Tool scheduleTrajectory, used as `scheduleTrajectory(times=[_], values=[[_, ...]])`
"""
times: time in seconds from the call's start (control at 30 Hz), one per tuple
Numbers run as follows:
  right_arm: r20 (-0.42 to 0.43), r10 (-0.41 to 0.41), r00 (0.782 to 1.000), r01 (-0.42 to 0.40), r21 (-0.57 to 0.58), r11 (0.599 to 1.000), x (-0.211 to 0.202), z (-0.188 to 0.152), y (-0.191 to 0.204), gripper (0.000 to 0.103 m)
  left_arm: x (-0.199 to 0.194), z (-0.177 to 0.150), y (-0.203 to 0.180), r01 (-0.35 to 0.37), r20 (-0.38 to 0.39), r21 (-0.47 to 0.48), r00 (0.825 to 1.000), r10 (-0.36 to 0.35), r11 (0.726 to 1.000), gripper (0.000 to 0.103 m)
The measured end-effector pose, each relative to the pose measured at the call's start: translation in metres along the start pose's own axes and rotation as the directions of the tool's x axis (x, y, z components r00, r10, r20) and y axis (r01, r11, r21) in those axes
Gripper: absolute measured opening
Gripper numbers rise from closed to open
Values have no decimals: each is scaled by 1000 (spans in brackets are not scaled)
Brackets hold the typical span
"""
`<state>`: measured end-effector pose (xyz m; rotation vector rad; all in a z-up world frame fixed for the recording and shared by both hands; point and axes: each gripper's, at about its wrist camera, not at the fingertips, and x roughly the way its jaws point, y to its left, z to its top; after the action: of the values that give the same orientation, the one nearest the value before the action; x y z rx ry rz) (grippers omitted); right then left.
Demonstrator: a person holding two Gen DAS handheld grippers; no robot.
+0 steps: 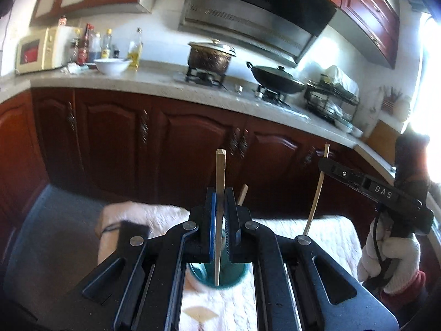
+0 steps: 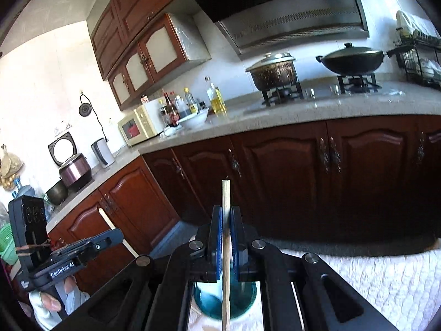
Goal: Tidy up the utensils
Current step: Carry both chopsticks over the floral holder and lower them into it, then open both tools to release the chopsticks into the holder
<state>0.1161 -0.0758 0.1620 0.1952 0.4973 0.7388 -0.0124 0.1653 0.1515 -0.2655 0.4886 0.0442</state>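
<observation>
Over the teal cup [image 1: 220,274] on the white cloth [image 1: 325,234], my left gripper [image 1: 220,215] is clamped on one chopstick [image 1: 220,171], held upright. My right gripper [image 2: 226,234] is clamped on a second chopstick [image 2: 226,201], also upright, its low end over the cup's mouth. Far behind: counter [image 1: 154,81], pot [image 1: 210,56], wok [image 1: 275,75].

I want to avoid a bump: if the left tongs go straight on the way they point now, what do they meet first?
Probably the dark red lower cabinet doors under the countertop. The left tongs, shut on a chopstick, seem to have free space before that, though depth is unclear.
</observation>
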Motion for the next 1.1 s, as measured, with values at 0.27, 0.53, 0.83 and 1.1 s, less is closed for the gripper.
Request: scheduleTrajectory(times=[0.27, 0.53, 0.83, 1.1], values=[[55, -44, 998, 44, 10, 999, 56, 17, -7, 5, 38, -7, 4, -40, -24, 21, 999, 41, 999, 5], [99, -105, 990, 102, 32, 994, 100, 6, -25, 5, 65, -31, 11, -68, -81, 26, 994, 70, 997, 5], [-19, -82, 996, 83, 56, 995, 130, -36, -47, 5, 86, -57, 13, -82, -138, 9, 987, 82, 997, 5], [-135, -46, 990, 48, 13, 999, 138, -64, -44, 5, 94, -68, 13, -93, -166, -11, 982, 90, 996, 5]])
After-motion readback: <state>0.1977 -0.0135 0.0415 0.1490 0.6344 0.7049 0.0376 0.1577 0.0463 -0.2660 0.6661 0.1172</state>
